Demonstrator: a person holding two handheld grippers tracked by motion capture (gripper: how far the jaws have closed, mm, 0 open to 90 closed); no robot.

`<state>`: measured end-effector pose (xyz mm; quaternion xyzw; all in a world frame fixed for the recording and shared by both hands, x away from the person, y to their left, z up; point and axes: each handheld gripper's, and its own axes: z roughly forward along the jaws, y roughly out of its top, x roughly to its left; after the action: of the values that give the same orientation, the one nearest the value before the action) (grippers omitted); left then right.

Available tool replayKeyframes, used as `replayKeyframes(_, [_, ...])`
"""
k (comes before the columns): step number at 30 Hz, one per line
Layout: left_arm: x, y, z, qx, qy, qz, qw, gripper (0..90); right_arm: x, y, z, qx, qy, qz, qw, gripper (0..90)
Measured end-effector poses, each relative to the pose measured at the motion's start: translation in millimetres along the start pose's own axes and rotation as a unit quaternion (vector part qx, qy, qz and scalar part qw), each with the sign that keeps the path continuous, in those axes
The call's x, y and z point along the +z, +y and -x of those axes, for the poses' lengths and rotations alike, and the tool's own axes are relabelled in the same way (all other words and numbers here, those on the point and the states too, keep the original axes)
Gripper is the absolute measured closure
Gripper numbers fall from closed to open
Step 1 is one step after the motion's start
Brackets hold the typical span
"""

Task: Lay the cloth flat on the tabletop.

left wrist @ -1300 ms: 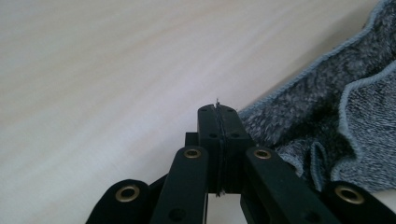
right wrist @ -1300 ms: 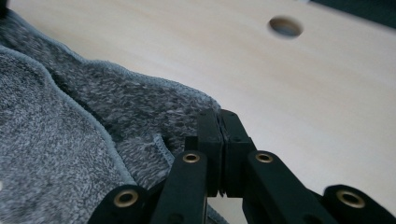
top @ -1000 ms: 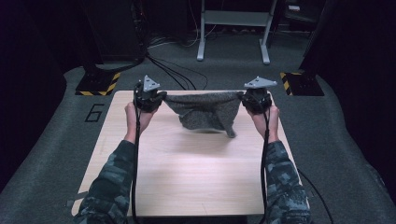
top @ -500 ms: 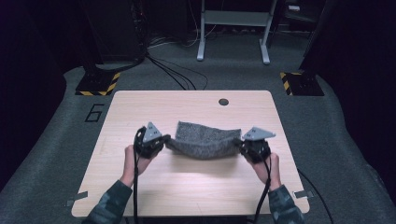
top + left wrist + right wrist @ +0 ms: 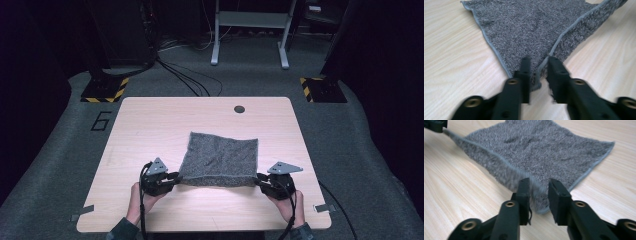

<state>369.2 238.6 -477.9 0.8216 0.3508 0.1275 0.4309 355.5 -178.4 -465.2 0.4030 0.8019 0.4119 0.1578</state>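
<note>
- The grey, roughly square terry cloth (image 5: 220, 159) lies spread flat on the pale wooden desk (image 5: 150, 125), towards my near edge, short of the small dark round hole (image 5: 239, 109) at the far side.
- My left tool (image 5: 172, 177) sits at the cloth's near left corner; its jaws have just been opening and now stand apart, the corner lying slack between them, unpinched.
- My right tool (image 5: 260, 178) mirrors that at the near right corner, jaws parted, hem loose between.
- I judge both corners were held to keep the near edge taut while laying it flat; now I'm letting go.
</note>
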Motion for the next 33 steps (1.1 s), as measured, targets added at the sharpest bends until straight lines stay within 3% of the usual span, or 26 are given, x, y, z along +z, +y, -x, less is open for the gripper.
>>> replayKeyframes(1, [-3.8, 2.1, -1.4, 0.000, 0.002, 0.005, 1.0000, 54.1, -2.1, 0.6, 2.6, 0.007, -0.001, 0.001, 1.0000, 63.6])
replayKeyframes(2, [-8.4, 8.1, -5.4, 0.008, 0.019, 0.016, 0.9997, 42.7, -3.9, 2.8, 9.2, 0.009, -0.012, 0.006, 0.9999, 57.9])
replayKeyframes(3, [-8.4, 8.1, -5.4, 0.008, 0.019, 0.016, 0.9997, 37.5, -3.2, 4.3, 12.6, 0.012, -0.012, 0.007, 0.9998, 53.1])
replayKeyframes(5, [-7.6, 16.0, -12.4, 0.010, 0.030, 0.018, 0.9993, 33.5, -1.5, 6.1, 14.9, 0.019, -0.016, 0.007, 0.9997, 52.6])
replayKeyframes(6, [-4.7, 19.8, -16.3, 0.010, 0.034, 0.018, 0.9992, 28.8, 5.5, 9.7, 18.9, 0.022, -0.012, 0.006, 0.9997, 45.7])
replayKeyframes(7, [-0.5, 23.5, -19.5, 0.010, 0.036, 0.013, 0.9992, 28.8, 5.5, 9.7, 18.9, 0.022, -0.012, 0.006, 0.9997, 45.7])
replayKeyframes(8, [11.8, 29.6, -23.0, 0.012, 0.026, 0.003, 0.9996, 24.2, 15.5, 13.1, 18.3, 0.017, -0.011, -0.004, 0.9998, 36.1])
replayKeyframes(9, [11.8, 29.6, -23.0, 0.012, 0.026, 0.003, 0.9996, 22.8, 21.7, 14.6, 17.4, 0.013, -0.009, -0.009, 0.9998, 30.2])
replayKeyframes(11, [35.4, 34.1, -22.6, 0.018, 0.003, -0.014, 0.9997, 17.3, 34.5, 17.1, 14.0, 0.008, -0.004, -0.025, 0.9997, 21.7])
replayKeyframes(14, [56.7, 35.3, -19.7, 0.031, -0.014, -0.029, 0.9990, 14.6, 53.8, 19.0, 8.0, -0.006, -0.007, -0.043, 0.9991, 13.1])
replayKeyframes(15, [56.7, 35.3, -19.7, 0.031, -0.014, -0.029, 0.9990, 13.7, 58.8, 19.0, 5.5, -0.006, -0.005, -0.045, 0.9990, 11.5])
replayKeyframes(16, [67.6, 35.4, -17.5, 0.035, -0.023, -0.043, 0.9982, 13.0, 64.0, 19.4, 4.2, -0.012, 0.001, -0.050, 0.9987, 7.6])
replayKeyframes(17, [67.6, 35.4, -17.5, 0.035, -0.023, -0.043, 0.9982, 12.3, 64.0, 19.4, 4.2, -0.012, 0.001, -0.050, 0.9987, 7.6])
replayKeyframes(18, [77.0, 34.9, -15.7, 0.041, -0.029, -0.063, 0.9967, 11.5, 72.4, 19.7, 1.0, -0.016, 0.003, -0.058, 0.9982, 4.2])
replayKeyframes(20, [84.0, 33.8, -16.0, 0.040, -0.036, -0.077, 0.9956, 10.8, 80.1, 19.5, 0.4, -0.019, 0.005, -0.070, 0.9974, 1.5])
replayKeyframes(25, [90.9, 29.4, -17.1, 0.033, -0.038, -0.088, 0.9948, 10.0, 95.9, 15.7, 7.3, -0.024, 0.004, -0.092, 0.9955, 0.0])
replayKeyframes(26, [91.6, 28.2, -16.6, 0.037, -0.038, -0.091, 0.9945, 8.1, 97.7, 14.9, 6.3, -0.013, 0.001, -0.099, 0.9950, 0.0])
replayKeyframes(27, [92.1, 25.6, -14.3, 0.041, -0.039, -0.094, 0.9939, 6.2, 99.6, 13.8, 8.1, -0.024, 0.002, -0.100, 0.9947, 0.0])
replayKeyframes(33, [93.2, 17.0, -5.7, 0.057, -0.016, -0.111, 0.9921, 3.0, 107.9, 12.4, 7.6, -0.037, -0.017, -0.107, 0.9934, 0.0])
